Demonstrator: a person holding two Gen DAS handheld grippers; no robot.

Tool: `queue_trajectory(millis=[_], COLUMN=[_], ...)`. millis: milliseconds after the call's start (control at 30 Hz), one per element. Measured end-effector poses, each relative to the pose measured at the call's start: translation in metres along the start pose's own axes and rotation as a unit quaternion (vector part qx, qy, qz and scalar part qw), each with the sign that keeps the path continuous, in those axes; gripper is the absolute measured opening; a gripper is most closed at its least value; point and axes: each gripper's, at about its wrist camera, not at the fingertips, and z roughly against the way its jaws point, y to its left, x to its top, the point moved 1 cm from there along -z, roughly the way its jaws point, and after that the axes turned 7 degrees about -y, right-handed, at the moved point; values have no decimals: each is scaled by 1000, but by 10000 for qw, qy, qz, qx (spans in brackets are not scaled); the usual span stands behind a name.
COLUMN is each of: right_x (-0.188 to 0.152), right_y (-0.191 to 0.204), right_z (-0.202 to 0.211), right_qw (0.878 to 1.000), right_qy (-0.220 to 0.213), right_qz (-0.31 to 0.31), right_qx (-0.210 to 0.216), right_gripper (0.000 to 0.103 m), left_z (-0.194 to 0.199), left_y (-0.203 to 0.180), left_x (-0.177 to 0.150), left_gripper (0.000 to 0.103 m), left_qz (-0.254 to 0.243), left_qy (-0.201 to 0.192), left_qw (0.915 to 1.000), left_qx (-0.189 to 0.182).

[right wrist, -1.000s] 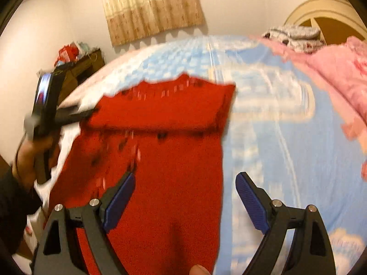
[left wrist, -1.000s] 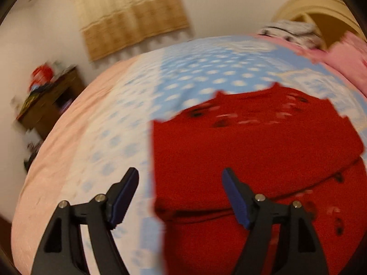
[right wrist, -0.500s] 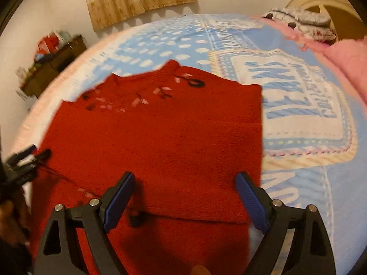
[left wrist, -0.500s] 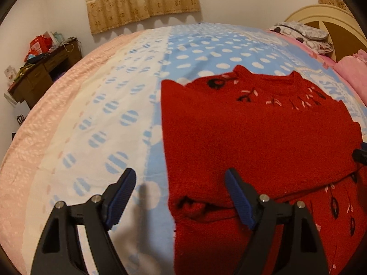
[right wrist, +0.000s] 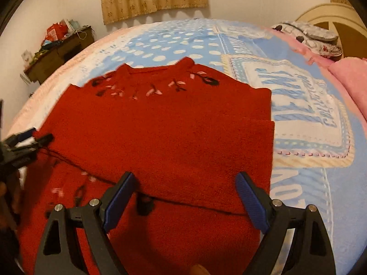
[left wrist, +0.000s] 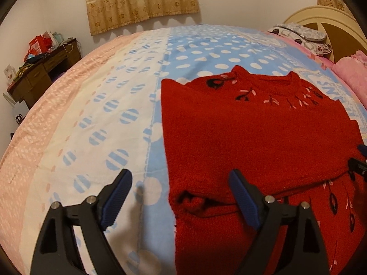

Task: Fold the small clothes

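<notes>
Spread across the bed is a blue polka-dot blanket [left wrist: 206, 52] with a white and pink strip along its left side. Nearest the left wrist camera, the left gripper [left wrist: 181, 197] hangs with its blue-padded fingers wide apart and empty, straddling the left edge of the red knit sweater [left wrist: 263, 137]. In the right wrist view, the right gripper [right wrist: 185, 197] is likewise spread and empty above the sweater [right wrist: 174, 133], which lies flat with a folded layer across its middle. Embroidered flowers [right wrist: 206, 80] ring its collar. Beyond are a pink quilt [right wrist: 351, 75], a wooden desk [left wrist: 43, 68] and beige curtains [left wrist: 142, 0].
</notes>
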Motion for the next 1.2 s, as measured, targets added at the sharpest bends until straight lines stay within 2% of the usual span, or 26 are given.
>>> queue_trajectory(millis=[433, 600, 800, 1000, 1200], right_x=[-5, -6, -4, -12, -27], right_y=[6, 0, 4, 8, 13], right_z=[-3, -2, -5, 20, 39], right_qw=[9998, 9999, 9997, 9990, 9996], right_qy=[-83, -128, -111, -399, -207], right_qz=[163, 91, 148, 72, 67], right_qx=[-115, -17, -146, -166, -167], right_gripper=[91, 91, 92, 92, 92], left_z=[1, 3, 7, 27, 48], left_y=[0, -1, -1, -6, -6], left_x=[-2, -4, -7, -23, -36], left_gripper=[91, 91, 91, 91, 91], left_qz=[-11, -51, -32, -188, -161], left_qy=[-1, -15, -26, -37, -34], left_qw=[10000, 10000, 10000, 9996, 9993], left_qx=[-14, -27, -51, -209, -350])
